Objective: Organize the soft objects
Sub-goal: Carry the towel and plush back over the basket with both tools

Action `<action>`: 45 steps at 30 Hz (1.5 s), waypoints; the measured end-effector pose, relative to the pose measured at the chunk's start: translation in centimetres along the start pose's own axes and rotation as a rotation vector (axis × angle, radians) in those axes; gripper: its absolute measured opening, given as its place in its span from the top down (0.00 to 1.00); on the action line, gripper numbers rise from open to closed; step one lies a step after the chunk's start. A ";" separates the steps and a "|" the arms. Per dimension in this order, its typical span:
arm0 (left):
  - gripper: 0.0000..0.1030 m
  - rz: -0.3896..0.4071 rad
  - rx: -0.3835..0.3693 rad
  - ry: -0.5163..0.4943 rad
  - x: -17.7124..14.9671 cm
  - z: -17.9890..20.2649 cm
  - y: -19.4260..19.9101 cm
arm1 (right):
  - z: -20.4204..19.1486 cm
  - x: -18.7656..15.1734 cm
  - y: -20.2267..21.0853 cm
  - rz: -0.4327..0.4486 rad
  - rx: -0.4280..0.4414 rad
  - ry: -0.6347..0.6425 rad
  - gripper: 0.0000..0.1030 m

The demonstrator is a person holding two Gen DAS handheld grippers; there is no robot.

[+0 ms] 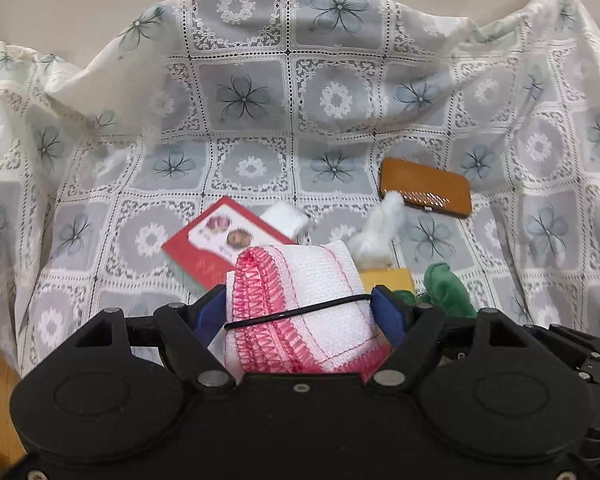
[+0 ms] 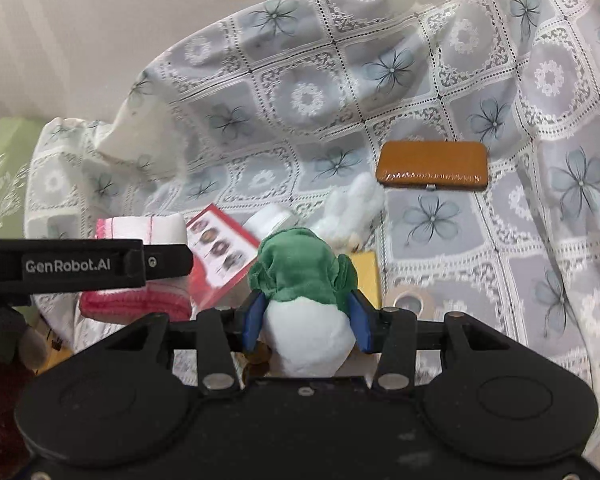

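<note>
My left gripper (image 1: 300,312) is shut on a rolled white cloth with pink stitching (image 1: 300,304), bound by a black elastic band (image 1: 296,312). The cloth also shows in the right wrist view (image 2: 140,228), held in the left gripper (image 2: 84,266). My right gripper (image 2: 305,320) is shut on a green and white plush toy (image 2: 304,280), which also shows at the right in the left wrist view (image 1: 446,288). A white fluffy plush (image 1: 376,228) lies on the lace cloth behind both grippers and shows in the right wrist view too (image 2: 352,208).
A lace floral cloth (image 1: 260,96) covers the seat and back. On it lie a brown case (image 1: 426,192), a red card box (image 1: 216,240), a small white block (image 1: 286,218), a yellow box (image 1: 386,278) and a tape roll (image 2: 410,300). A green cushion (image 2: 4,176) sits far left.
</note>
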State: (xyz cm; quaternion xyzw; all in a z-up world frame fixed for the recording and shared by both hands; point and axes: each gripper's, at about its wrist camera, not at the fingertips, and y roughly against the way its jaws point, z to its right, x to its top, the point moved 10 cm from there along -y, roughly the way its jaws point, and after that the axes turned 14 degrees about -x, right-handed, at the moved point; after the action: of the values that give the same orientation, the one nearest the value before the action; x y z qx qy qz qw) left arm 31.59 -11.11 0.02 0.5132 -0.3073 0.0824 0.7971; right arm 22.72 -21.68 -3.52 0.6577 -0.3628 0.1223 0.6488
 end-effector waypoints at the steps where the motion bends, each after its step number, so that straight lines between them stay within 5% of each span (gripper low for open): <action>1: 0.30 0.006 0.001 -0.003 -0.5 0.2 0.4 | 0.0 -0.5 0.5 0.002 0.003 0.002 0.57; 18: 0.30 0.046 -0.008 0.041 -9.8 1.9 6.5 | 1.8 -10.6 9.9 0.028 0.019 -0.015 0.56; 30: 0.30 0.017 0.038 0.078 -18.1 2.0 7.4 | 3.8 -17.6 13.5 0.024 -0.018 -0.065 0.56; 45: 0.29 -0.033 0.148 0.019 -23.6 2.5 5.3 | 4.4 -21.4 12.2 -0.036 -0.093 -0.061 0.56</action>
State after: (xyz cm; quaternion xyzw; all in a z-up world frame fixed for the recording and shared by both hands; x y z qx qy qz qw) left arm 9.39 -6.47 -8.76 0.5748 -0.2844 0.0966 0.7612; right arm -1.58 -17.73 -8.28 0.6365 -0.3757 0.0735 0.6695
